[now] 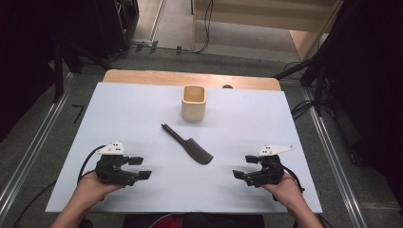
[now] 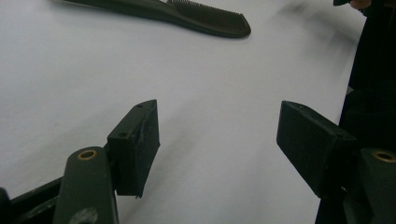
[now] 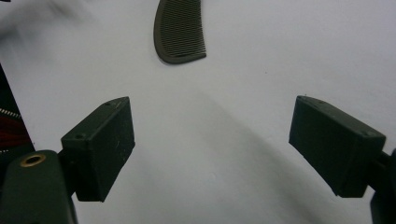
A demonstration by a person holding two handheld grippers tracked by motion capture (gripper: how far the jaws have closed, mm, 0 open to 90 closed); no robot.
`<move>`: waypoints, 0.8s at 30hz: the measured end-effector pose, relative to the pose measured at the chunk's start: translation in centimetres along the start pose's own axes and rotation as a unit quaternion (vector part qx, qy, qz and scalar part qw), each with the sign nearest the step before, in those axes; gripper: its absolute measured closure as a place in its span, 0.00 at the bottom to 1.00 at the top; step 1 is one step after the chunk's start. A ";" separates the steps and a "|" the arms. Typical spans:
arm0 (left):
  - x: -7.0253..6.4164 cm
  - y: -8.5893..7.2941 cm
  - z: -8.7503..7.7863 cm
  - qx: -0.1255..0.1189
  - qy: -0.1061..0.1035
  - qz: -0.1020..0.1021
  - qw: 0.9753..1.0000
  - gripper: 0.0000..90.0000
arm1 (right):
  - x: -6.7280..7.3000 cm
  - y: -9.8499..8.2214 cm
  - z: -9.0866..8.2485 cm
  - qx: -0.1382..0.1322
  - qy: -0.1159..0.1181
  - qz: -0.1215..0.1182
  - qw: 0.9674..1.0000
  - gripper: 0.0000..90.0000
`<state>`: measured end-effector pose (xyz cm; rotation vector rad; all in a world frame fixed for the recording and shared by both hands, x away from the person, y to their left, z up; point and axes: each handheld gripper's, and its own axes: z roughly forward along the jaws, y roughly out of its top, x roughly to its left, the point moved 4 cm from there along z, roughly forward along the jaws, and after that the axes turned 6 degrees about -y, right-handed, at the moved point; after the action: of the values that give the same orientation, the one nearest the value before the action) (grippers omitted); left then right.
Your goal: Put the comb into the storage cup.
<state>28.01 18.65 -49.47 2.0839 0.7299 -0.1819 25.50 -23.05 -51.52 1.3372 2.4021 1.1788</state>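
A dark comb (image 1: 190, 146) lies slantwise in the middle of the white table sheet (image 1: 142, 109), with its handle toward the back left and its toothed end toward the front right. Behind it a beige square cup (image 1: 194, 102) stands upright and looks empty. My left gripper (image 1: 140, 167) rests near the front left, pointing right, its jaws open with nothing between them. My right gripper (image 1: 244, 167) rests near the front right, pointing left, also open and empty. The left gripper view has the comb (image 2: 187, 16) beyond my left gripper (image 2: 218, 109). The right gripper view has the comb's toothed end (image 3: 180, 32) ahead of my right gripper (image 3: 211, 102).
A strip of wooden tabletop (image 1: 190, 78) shows behind the sheet. Metal rails (image 1: 33, 147) run along the floor on both sides, with cables (image 1: 304, 107) and dark stands around the table. A person's hands come in at the bottom edge.
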 end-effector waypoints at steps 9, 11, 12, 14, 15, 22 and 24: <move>0.4 0.4 0.4 0.000 -0.002 -0.010 1.000 0.35 | -0.6 0.2 0.5 0.000 0.009 0.004 1.000 0.14; 0.4 0.4 0.4 -0.002 0.002 -0.015 1.000 0.32 | -0.6 0.2 0.4 -0.002 0.009 0.007 1.000 0.14; 0.4 0.4 0.4 -0.003 0.002 -0.021 1.000 0.31 | -0.6 0.2 0.4 -0.002 0.009 0.008 1.000 0.14; 0.4 0.5 0.4 -0.009 0.003 -0.028 1.000 0.30 | -0.6 0.2 0.3 -0.004 0.009 0.006 1.000 0.14; 0.4 0.5 0.4 -0.009 0.003 -0.028 1.000 0.30 | -0.6 0.2 0.3 -0.004 0.008 0.006 1.000 0.14; 0.7 0.7 0.2 -0.005 0.006 -0.021 1.000 0.30 | -0.3 0.1 0.0 -0.003 0.003 0.012 1.000 0.14; 0.7 0.7 0.2 -0.006 0.005 -0.022 1.000 0.30 | -0.3 0.1 -0.1 -0.005 0.002 0.013 1.000 0.14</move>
<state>28.99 18.46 -49.35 2.0611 0.7808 -0.1911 25.68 -23.25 -51.49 1.3690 2.3849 1.2014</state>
